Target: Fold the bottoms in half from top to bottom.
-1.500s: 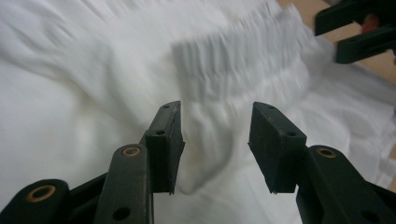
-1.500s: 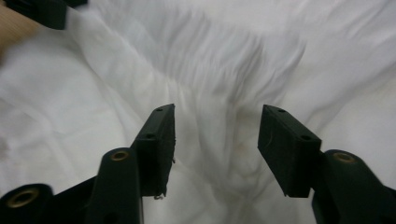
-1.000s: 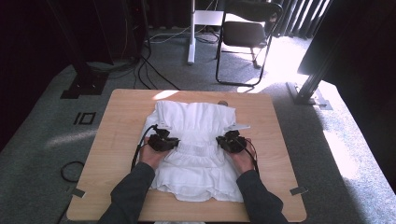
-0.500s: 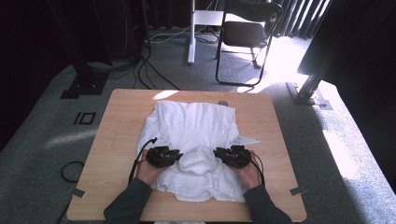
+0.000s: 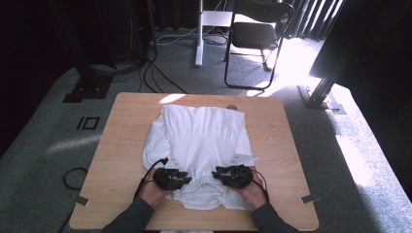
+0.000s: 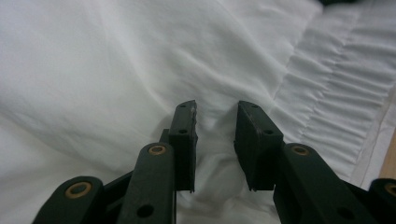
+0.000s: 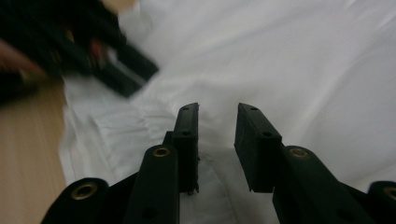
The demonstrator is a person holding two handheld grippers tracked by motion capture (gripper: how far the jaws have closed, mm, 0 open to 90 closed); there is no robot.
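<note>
Garment folding on a wooden table (image 5: 116,160). White dress (image 5: 201,141) lies spread at the table's middle, its far part flat, its near part doubled back into a bunched fold (image 5: 204,191) close to the near edge. Left gripper (image 5: 182,178) and right gripper (image 5: 221,174) rest on that fold, facing each other across a short gap. In each gripper view the jaws stand narrowly parted, having just been opening; a ridge of cloth (image 6: 215,130) rises between the left gripper's pads (image 6: 184,140), and none appears pinched.

Risk, as judged: cloth may cling to a pad as a gripper withdraws and drag the fold open; the near hem sits near the table edge and could slide over it.

Clearance: bare wood lies on both sides of the dress and beyond it; a folding chair (image 5: 255,34) and floor cables (image 5: 155,68) stand well apart.
</note>
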